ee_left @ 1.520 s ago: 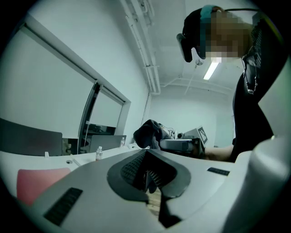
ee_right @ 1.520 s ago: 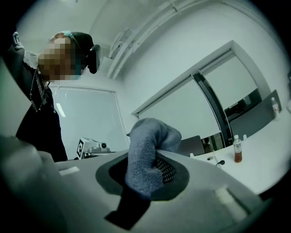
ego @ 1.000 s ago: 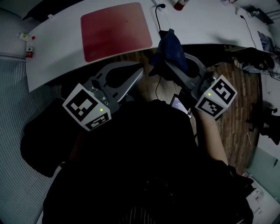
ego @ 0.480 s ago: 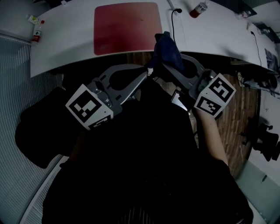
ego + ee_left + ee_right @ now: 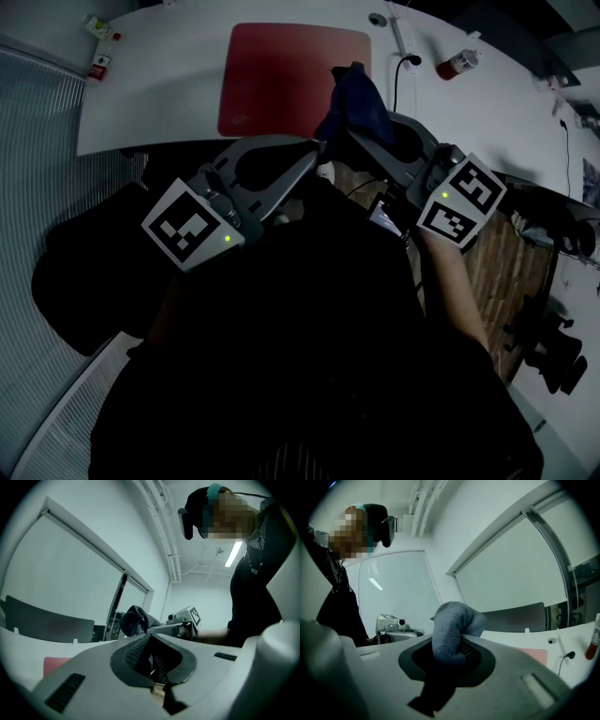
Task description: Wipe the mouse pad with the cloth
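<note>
The red mouse pad (image 5: pixel 286 80) lies flat on the white desk (image 5: pixel 159 103); its corner shows in the left gripper view (image 5: pixel 54 665) and its edge in the right gripper view (image 5: pixel 534 656). A dark blue cloth (image 5: pixel 356 103) hangs bunched from my right gripper (image 5: pixel 349 136), whose jaws are shut on it (image 5: pixel 452 630) just off the pad's right near corner. My left gripper (image 5: pixel 314 150) is beside it at the desk's near edge, shut with nothing between its pads (image 5: pixel 150 656). From the left gripper view the cloth (image 5: pixel 136 620) shows ahead.
A red-capped bottle (image 5: pixel 457 64) and a power strip with a black cable (image 5: pixel 403 42) sit on the desk right of the pad. A small bottle (image 5: pixel 100 64) stands at the desk's far left. A dark chair (image 5: pixel 80 272) is at my left, wooden floor (image 5: pixel 497 272) at my right.
Both grippers have come forward toward the desk, with the cloth still held. The cloth now sits against the pad's right edge instead of below the desk edge.
</note>
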A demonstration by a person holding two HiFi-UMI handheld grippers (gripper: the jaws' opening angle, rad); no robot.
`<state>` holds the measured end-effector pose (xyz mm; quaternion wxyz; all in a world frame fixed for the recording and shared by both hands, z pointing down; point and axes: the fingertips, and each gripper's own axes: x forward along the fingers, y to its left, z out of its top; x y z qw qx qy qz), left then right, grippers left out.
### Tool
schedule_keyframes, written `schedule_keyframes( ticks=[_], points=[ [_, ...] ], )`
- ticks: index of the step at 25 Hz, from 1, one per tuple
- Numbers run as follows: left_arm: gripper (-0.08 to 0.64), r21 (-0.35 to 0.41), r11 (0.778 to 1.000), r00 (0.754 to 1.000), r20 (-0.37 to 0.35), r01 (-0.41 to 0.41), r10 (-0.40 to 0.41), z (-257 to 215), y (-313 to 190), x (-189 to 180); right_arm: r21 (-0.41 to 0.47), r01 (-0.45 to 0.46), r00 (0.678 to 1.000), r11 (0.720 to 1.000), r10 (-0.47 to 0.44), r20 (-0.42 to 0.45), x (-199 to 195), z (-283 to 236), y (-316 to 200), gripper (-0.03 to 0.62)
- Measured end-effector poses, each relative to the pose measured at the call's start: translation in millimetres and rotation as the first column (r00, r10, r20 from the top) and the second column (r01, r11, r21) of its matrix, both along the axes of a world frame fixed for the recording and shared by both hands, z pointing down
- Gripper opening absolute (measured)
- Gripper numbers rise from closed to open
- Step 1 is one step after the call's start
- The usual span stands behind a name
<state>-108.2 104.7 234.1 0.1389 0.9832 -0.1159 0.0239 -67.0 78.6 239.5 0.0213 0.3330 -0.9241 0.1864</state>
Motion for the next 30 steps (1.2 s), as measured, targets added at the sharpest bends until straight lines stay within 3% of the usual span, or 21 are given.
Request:
schedule_keyframes(
  ticks=[14,19,21,25,30],
  points=[
    [0.008,-0.051,0.993,0.994,0.044,0.106,-0.104,-6,-110,90,-0.013,0.117,0.992,0.993,-0.116,0.05,94,-5,-110,0.08],
    [0.008,-0.083,0.992,0.984,0.159,0.096,-0.081,21,-124,116,-0.037,0.15,0.982,0.988,-0.145,0.117,119,8,-133,0.078],
    [0.007,-0.118,0.987,0.979,0.182,0.11,-0.087,33,-127,122,-0.057,0.151,0.981,0.987,-0.143,0.133,129,14,-143,0.078],
    [0.008,-0.197,0.968,0.979,0.161,0.158,-0.127,43,-138,121,-0.073,0.14,0.983,0.987,-0.13,0.127,140,23,-158,0.08],
    [0.008,-0.229,0.953,0.973,0.165,0.199,-0.164,49,-158,107,-0.101,0.133,0.986,0.986,-0.122,0.114,136,32,-171,0.08]
  ],
)
